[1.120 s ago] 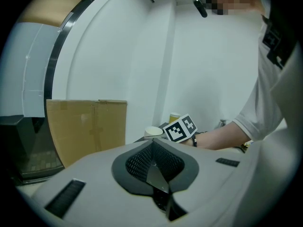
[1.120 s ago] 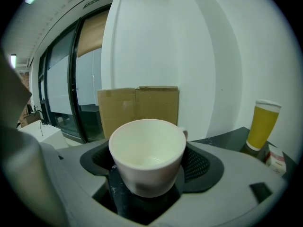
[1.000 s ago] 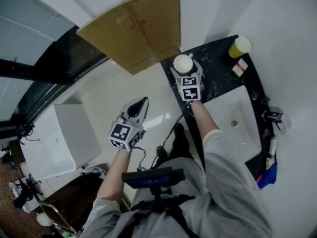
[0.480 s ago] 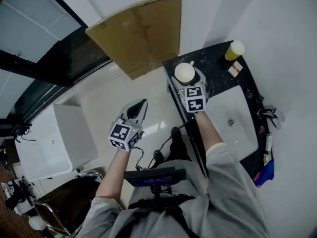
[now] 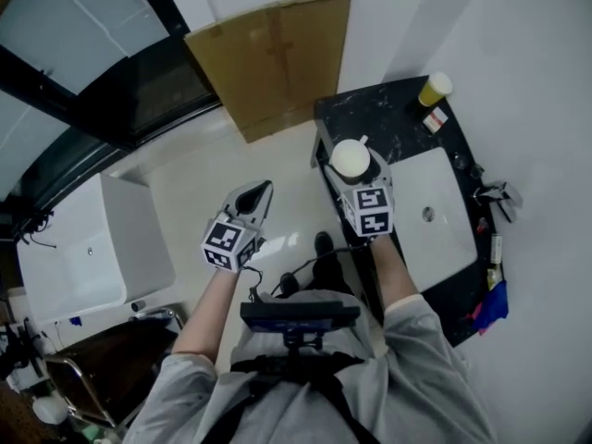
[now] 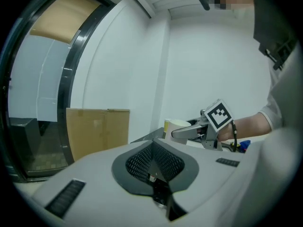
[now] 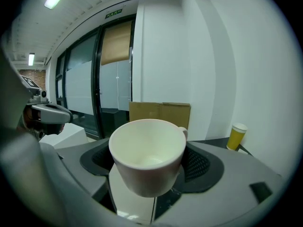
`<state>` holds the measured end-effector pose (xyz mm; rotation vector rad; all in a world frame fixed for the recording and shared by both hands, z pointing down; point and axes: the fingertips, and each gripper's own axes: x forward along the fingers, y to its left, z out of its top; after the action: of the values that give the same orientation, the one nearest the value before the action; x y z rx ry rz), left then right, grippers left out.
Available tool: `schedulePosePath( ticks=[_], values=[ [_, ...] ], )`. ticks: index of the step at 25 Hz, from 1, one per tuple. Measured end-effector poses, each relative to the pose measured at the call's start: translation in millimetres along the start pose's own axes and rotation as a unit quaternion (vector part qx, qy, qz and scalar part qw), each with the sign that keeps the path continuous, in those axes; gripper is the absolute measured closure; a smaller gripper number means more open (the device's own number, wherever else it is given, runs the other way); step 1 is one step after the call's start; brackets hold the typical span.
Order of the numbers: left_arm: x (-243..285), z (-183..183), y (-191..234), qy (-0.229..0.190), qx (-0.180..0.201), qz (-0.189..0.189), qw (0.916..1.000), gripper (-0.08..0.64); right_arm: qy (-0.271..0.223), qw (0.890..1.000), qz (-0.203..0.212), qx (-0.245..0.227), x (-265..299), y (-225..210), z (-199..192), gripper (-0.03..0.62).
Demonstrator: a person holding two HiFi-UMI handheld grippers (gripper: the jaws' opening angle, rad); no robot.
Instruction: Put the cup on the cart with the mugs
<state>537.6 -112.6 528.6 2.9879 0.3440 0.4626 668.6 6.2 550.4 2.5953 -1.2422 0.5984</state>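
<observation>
The right tool (image 7: 150, 167) pinched the white ceramic cup (image 7: 147, 148) between wide-set jaws, in the air by the black marble bench's (image 5: 388, 123) edge; the left tool (image 6: 154, 167) was pressed together on nothing. Gripped only by its sides, the cup could probably slip if jolted, and no cart showed. Counted: two tools, one white cup, one yellow paper cup (image 5: 433, 88), one brown cardboard box (image 5: 273, 63).

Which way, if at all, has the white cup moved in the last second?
Yes. The white cup has come back along the black counter toward the person, away from the yellow cup at the far end.
</observation>
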Motion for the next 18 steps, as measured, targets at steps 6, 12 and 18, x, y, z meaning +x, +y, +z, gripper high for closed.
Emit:
schedulePosePath(
  ticks=[6, 12, 18],
  values=[
    [-50, -10, -7, -0.005, 0.003, 0.011, 0.9999, 0.560, -0.007, 1.000, 0.017, -0.008, -41, 49, -4, 0.161],
    [-97, -21, -5, -0.010, 0.002, 0.047, 0.9989, 0.560, -0.007, 0.998, 0.051, -0.028, -61, 95, -6, 0.161],
    [-146, -31, 7, -0.019, -0.015, 0.133, 0.9908, 0.560, -0.006, 0.989, 0.128, -0.080, -58, 140, -5, 0.161]
  ],
)
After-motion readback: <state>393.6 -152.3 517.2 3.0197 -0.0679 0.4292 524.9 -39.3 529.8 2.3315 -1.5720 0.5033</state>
